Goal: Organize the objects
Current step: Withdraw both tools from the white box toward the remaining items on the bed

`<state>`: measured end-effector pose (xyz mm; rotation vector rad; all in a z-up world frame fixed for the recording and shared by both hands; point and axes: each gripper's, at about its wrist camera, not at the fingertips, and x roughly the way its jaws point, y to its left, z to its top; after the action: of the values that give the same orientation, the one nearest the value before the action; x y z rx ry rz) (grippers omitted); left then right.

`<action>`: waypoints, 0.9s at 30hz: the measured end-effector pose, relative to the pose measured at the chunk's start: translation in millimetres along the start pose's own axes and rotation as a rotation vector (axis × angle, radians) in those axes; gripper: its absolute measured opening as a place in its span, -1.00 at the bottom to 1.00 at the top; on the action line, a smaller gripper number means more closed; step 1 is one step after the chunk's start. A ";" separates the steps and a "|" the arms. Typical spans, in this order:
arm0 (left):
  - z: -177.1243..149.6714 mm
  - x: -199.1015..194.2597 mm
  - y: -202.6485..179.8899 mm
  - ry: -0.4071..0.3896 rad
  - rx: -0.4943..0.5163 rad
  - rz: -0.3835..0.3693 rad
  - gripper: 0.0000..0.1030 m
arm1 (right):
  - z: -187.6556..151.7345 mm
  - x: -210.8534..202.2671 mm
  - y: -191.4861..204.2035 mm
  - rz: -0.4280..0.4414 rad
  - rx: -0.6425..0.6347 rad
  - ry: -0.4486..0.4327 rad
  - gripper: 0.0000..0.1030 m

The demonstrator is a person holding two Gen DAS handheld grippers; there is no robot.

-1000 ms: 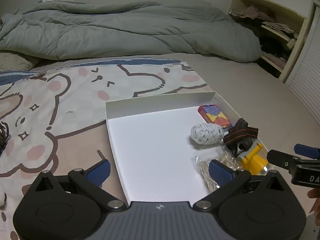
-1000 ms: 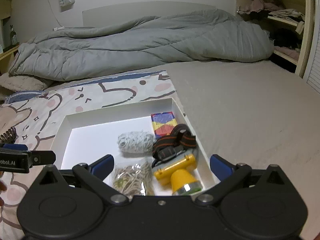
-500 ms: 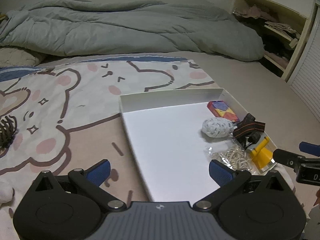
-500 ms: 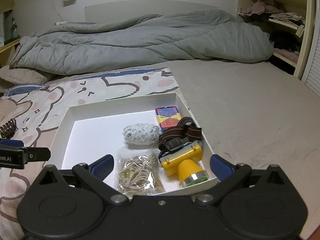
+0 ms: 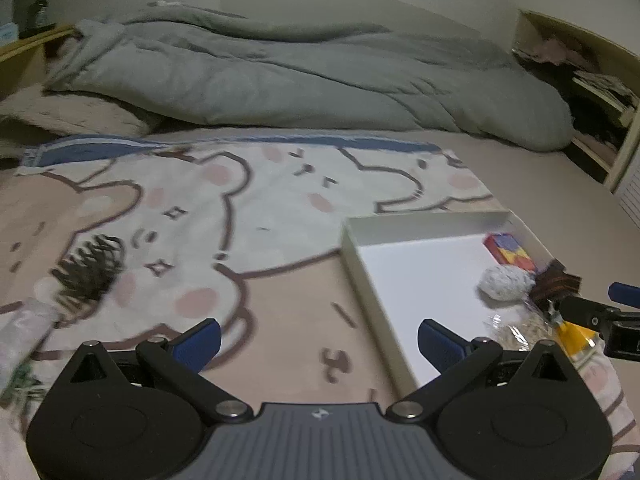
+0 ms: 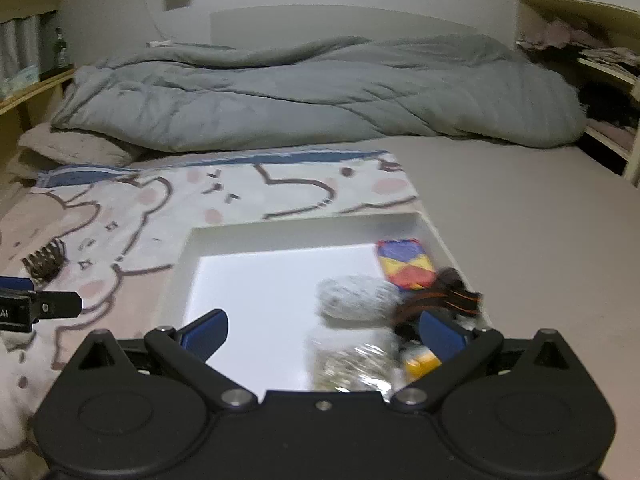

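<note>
A white shallow box (image 6: 280,236) (image 5: 420,226) lies on the bed. Along its right side sit a colourful card pack (image 6: 405,264) (image 5: 510,250), a whitish yarn ball (image 6: 356,297) (image 5: 505,284), a black-and-orange headlamp strap (image 6: 438,300) (image 5: 556,280), a yellow lamp (image 6: 418,360) (image 5: 570,334) and a clear bag of rubber bands (image 6: 356,364) (image 5: 516,332). A dark claw hair clip (image 5: 90,266) (image 6: 44,262) lies on the blanket to the left. My left gripper (image 5: 318,338) is open over the blanket beside the box's left wall. My right gripper (image 6: 322,330) is open over the box.
A cartoon bear blanket (image 5: 240,200) covers the near left of the bed. A rumpled grey duvet (image 5: 300,80) lies across the back. Shelves (image 6: 600,52) stand at the right. A pale wrapped item (image 5: 20,332) lies at the far left edge.
My left gripper has swung left, from over the box to over the blanket, bringing the hair clip into view. The right gripper has shifted slightly left over the box.
</note>
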<state>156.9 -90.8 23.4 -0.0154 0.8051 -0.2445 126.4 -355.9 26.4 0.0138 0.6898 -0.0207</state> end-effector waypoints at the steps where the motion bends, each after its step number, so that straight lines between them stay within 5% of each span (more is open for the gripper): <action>1: 1.5 -3.4 7.3 -0.005 -0.008 0.009 1.00 | 2.5 1.6 6.0 0.009 -0.003 -0.004 1.00; 27: -3.1 -83.7 201.1 -0.128 -0.200 0.264 1.00 | 32.3 8.5 188.8 0.260 -0.148 -0.048 1.00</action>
<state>141.3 123.5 59.4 -0.1115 0.6928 0.0863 158.1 -167.9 47.0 -0.0387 0.6358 0.2789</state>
